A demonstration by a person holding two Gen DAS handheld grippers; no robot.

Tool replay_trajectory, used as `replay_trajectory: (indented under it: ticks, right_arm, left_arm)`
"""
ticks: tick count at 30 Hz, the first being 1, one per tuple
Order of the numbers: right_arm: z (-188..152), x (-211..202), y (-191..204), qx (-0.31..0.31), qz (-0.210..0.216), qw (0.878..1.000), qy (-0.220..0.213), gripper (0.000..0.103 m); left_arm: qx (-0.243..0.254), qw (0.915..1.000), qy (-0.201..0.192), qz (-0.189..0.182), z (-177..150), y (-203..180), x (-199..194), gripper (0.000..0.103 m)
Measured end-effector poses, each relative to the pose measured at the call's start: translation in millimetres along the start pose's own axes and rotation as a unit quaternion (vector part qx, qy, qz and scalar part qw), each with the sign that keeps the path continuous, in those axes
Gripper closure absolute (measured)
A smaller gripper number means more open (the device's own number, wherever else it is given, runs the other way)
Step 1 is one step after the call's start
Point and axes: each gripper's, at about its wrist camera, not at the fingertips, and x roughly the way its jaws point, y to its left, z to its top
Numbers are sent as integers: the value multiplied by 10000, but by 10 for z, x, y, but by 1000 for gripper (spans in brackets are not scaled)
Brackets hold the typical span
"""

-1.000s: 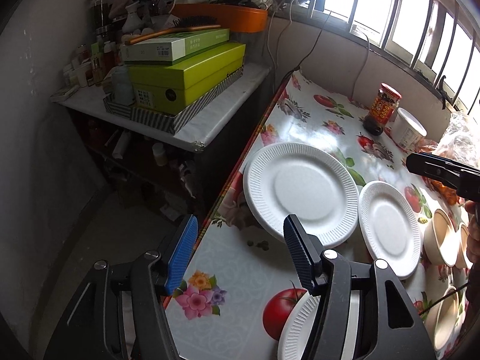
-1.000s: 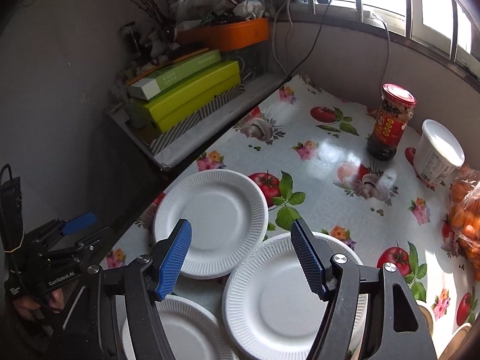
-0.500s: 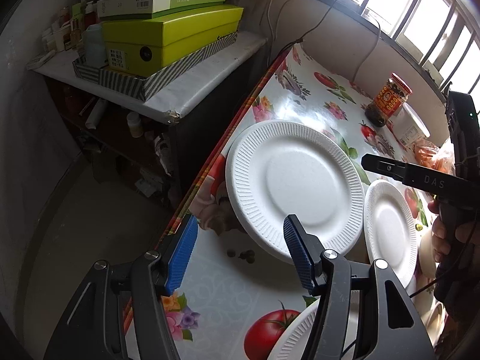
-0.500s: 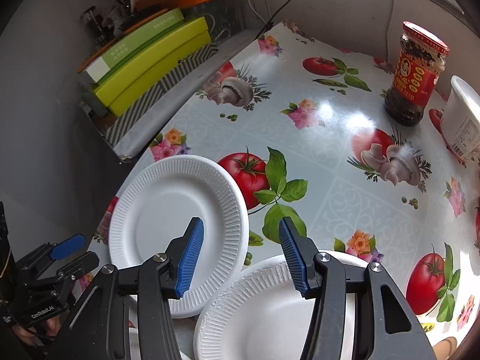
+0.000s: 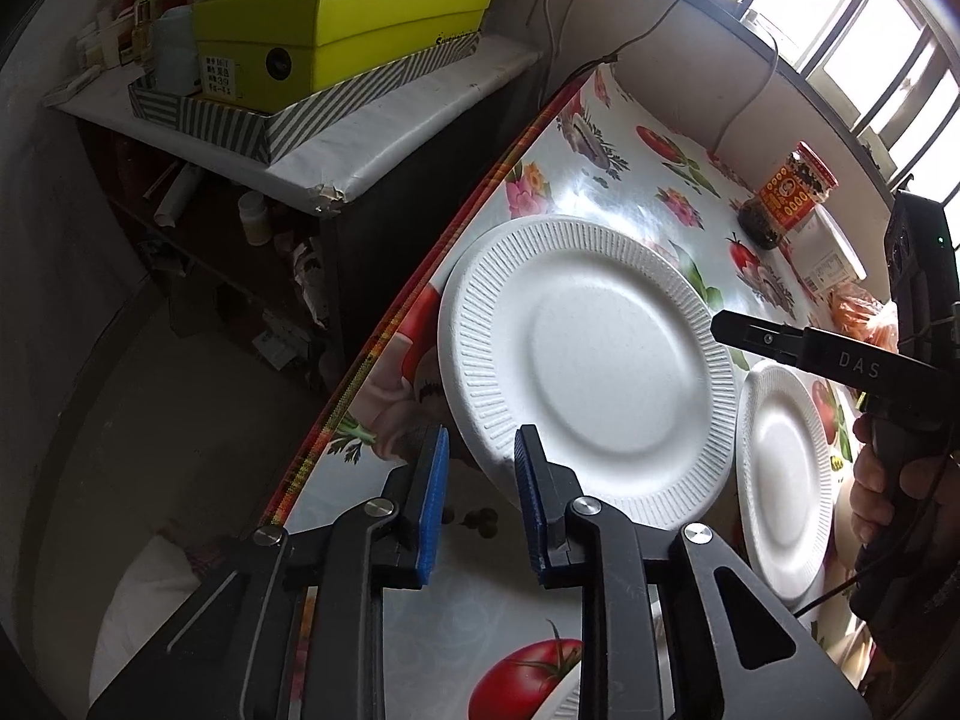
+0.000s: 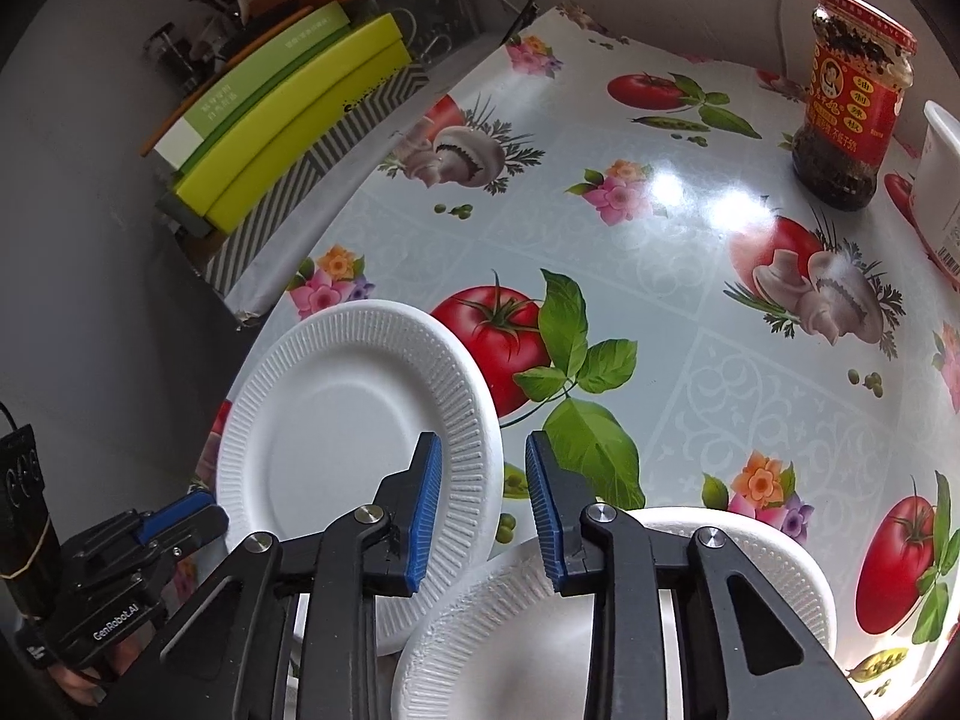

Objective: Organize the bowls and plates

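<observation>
A large white foam plate (image 5: 600,366) lies at the table's left edge; it also shows in the right wrist view (image 6: 348,426). My left gripper (image 5: 480,468) is open with narrowed jaws straddling the plate's near rim. My right gripper (image 6: 483,480) is open with narrowed jaws straddling the same plate's right rim; its finger (image 5: 780,342) shows in the left wrist view. A smaller white plate (image 5: 786,474) lies to the right, also seen below my right gripper (image 6: 720,594). Another plate rim (image 5: 567,705) peeks under my left gripper.
The table (image 6: 660,276) has a tomato and flower oilcloth. A red-labelled sauce jar (image 6: 852,90) and a white tub (image 6: 942,180) stand at the back. A side shelf with green boxes (image 5: 336,30) sits left of the table, across a gap.
Both grippers have moved in on the large plate and their jaws have narrowed around its rim, the left at the near edge, the right at the right edge.
</observation>
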Motion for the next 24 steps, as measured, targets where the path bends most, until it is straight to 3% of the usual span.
replay_trajectory:
  ticks: [13, 24]
  right_arm:
    - [-3, -2, 4, 38, 122, 9999, -18, 87]
    - [-31, -53, 43, 185, 409, 9989, -138, 87]
  left_arm:
    - [-80, 10000, -7, -58, 4, 2, 21, 83]
    - [-75, 9994, -308, 99, 28, 36, -159, 83]
